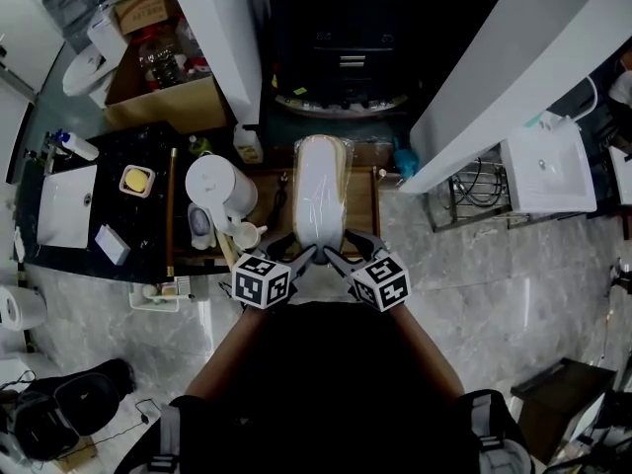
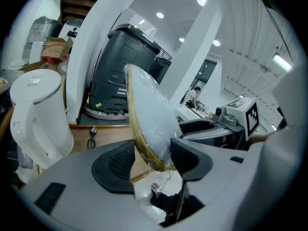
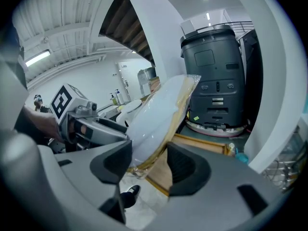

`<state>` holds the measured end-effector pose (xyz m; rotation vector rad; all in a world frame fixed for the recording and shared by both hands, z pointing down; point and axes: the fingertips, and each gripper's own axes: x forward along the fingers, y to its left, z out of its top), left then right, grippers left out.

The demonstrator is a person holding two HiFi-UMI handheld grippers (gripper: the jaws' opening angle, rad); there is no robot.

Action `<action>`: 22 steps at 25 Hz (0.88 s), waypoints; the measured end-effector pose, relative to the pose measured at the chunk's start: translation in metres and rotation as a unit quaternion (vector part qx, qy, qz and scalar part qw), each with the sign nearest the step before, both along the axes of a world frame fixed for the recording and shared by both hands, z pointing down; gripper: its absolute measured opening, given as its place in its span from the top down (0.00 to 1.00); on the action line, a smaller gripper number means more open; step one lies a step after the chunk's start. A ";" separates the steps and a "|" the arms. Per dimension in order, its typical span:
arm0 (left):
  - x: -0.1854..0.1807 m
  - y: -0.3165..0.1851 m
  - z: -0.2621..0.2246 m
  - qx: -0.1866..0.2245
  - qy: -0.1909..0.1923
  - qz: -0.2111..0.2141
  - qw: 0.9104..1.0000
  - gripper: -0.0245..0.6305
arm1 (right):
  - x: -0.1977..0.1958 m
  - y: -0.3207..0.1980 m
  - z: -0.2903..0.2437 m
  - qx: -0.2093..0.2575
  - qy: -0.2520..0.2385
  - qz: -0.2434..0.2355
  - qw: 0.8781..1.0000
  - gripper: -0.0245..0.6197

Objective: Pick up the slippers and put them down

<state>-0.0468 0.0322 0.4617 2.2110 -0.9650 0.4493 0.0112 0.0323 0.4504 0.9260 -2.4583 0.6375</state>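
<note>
Slippers [image 1: 318, 191] (a white pair in clear wrap, tan sole rim showing) have their long axis running straight away from the person over the wooden table [image 1: 361, 215], far end toward the dark machine [image 1: 341, 57], near end at the table's near edge. In both gripper views the pack is turned up on its long edge. Left gripper [image 1: 304, 255] and right gripper [image 1: 334, 257] meet at the near end. Each has jaws set wide, and the pack's end fills the gap, so the pads appear to press on it. White kettle [image 1: 219, 191] stands just left of the pack.
</note>
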 end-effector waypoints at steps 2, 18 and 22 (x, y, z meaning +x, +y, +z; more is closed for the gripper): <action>-0.001 0.000 0.000 -0.001 0.000 -0.001 1.000 0.61 | -0.001 0.000 0.000 -0.001 -0.001 0.000 1.000 0.60; 0.000 0.001 0.011 -0.016 0.000 0.004 1.000 0.60 | -0.001 0.001 0.012 -0.019 0.004 0.001 1.000 0.60; 0.000 -0.001 0.015 -0.021 -0.001 0.006 1.000 0.60 | 0.000 -0.001 0.016 -0.025 0.005 0.000 1.000 0.60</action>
